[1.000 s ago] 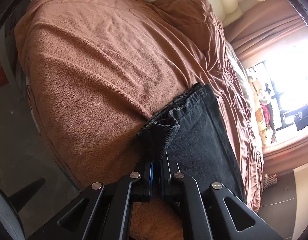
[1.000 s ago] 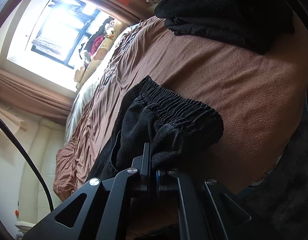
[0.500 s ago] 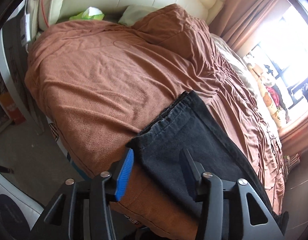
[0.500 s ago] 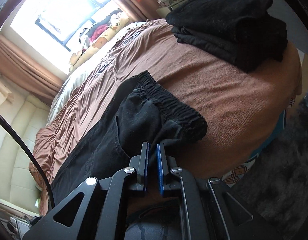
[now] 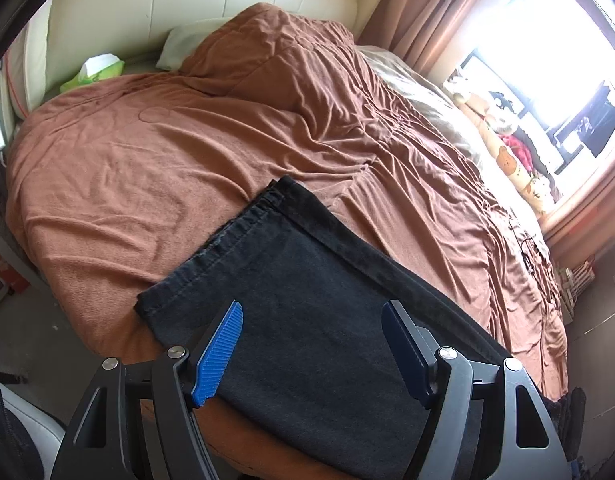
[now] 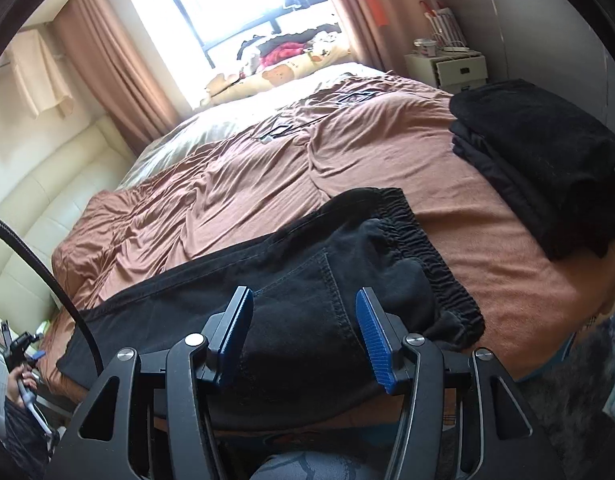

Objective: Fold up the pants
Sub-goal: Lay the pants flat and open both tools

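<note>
Black pants (image 5: 307, 272) lie flat along the near edge of a bed under a brown blanket (image 5: 155, 168). The left wrist view shows their hem end. My left gripper (image 5: 312, 312) hovers above it, jaws opening, with nothing pinched between the blue pads. In the right wrist view the elastic waistband (image 6: 435, 264) lies a little bunched on the blanket. My right gripper (image 6: 303, 294) hangs over the hip area, jaws also opening and clear of the cloth.
A stack of folded black clothes (image 6: 539, 160) sits on the bed's right corner. A cream headboard (image 5: 227, 0), a pillow (image 5: 183, 44) and a green tissue box (image 5: 95, 72) are at the head. A white nightstand (image 6: 447, 68) stands by the window. A black cable (image 6: 47, 280) crosses the left.
Both grippers were shut on the pants' ends; they have let go, spread their jaws and risen back from the bed. The pants now rest flat on the blanket.
</note>
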`<state>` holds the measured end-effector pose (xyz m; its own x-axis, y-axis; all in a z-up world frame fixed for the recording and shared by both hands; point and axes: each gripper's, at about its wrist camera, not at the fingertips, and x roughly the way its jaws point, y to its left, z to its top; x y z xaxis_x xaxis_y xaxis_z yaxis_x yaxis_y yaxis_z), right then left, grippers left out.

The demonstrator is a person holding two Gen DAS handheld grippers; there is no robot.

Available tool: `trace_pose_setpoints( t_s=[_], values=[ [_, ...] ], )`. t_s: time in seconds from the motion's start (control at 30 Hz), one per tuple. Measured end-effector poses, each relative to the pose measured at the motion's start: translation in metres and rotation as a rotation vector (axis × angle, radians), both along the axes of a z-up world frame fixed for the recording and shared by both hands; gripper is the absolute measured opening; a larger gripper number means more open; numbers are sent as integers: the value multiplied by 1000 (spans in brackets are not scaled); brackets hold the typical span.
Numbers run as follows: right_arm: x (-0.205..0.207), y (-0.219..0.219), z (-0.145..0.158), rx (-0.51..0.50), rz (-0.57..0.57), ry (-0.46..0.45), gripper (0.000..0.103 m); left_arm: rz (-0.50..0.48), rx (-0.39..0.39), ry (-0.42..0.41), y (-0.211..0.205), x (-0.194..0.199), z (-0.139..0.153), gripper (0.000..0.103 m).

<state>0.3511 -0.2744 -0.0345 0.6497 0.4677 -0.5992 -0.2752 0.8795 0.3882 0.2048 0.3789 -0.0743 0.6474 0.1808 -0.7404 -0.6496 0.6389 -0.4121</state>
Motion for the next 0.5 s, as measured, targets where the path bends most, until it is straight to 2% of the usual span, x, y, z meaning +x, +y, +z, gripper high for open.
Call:
trace_pose_setpoints(
  t_s=[0.27,0.5],
  values=[
    [43,49,2,-73,124,-15,52,-28,-18,42,-8,55,-2,74],
    [97,99,-11,-140,225,6,52,-83,-37,79,-26,108,-8,74]
  ],
)
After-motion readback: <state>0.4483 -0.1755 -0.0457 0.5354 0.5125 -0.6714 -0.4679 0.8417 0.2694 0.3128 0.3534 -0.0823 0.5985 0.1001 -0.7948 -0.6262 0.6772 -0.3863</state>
